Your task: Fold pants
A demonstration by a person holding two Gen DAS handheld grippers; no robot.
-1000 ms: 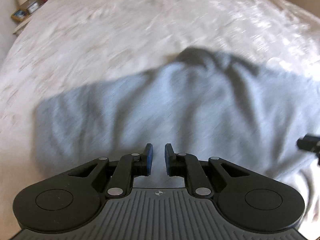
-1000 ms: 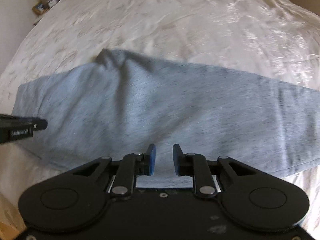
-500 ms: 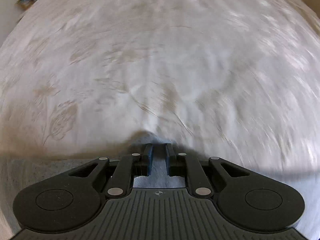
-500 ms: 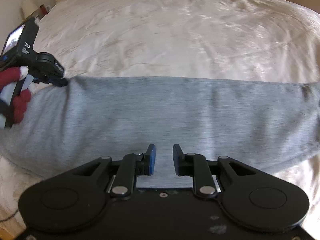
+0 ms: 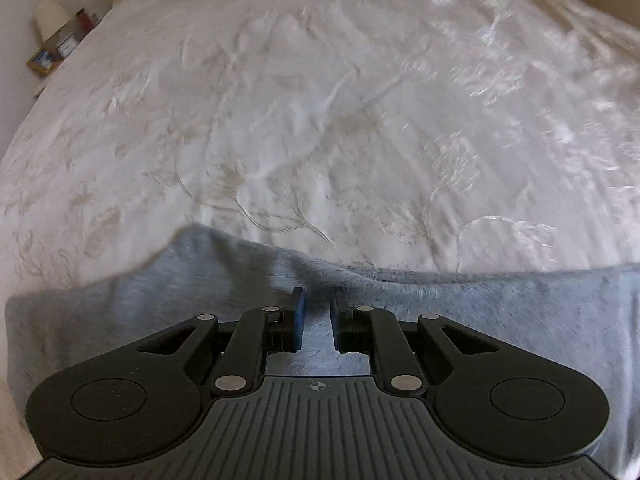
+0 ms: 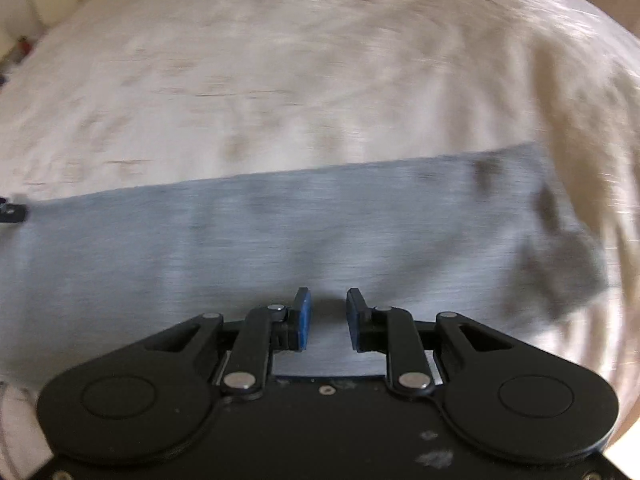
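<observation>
The grey pants (image 5: 500, 312) lie as a long band across the white bedspread (image 5: 320, 100). My left gripper (image 5: 317, 300) is shut on the cloth near the band's far edge, where a ridge of fabric rises to its fingers. In the blurred right wrist view the pants (image 6: 280, 232) stretch from left to right with a straight far edge. My right gripper (image 6: 327, 300) is narrowly closed, with grey cloth between its blue pads. The left gripper (image 6: 10, 213) shows at the far left, at the band's far edge.
The embroidered bedspread (image 6: 280, 80) fills the far part of both views. A bedside shelf with a lamp and small items (image 5: 56, 48) stands at the far left. Dark patches (image 6: 568, 264) mark the right end of the pants.
The pants went from a humped, rumpled shape to a straight band. Both hands swept across the bed with the cloth. The left gripper now shows further left in the right view.
</observation>
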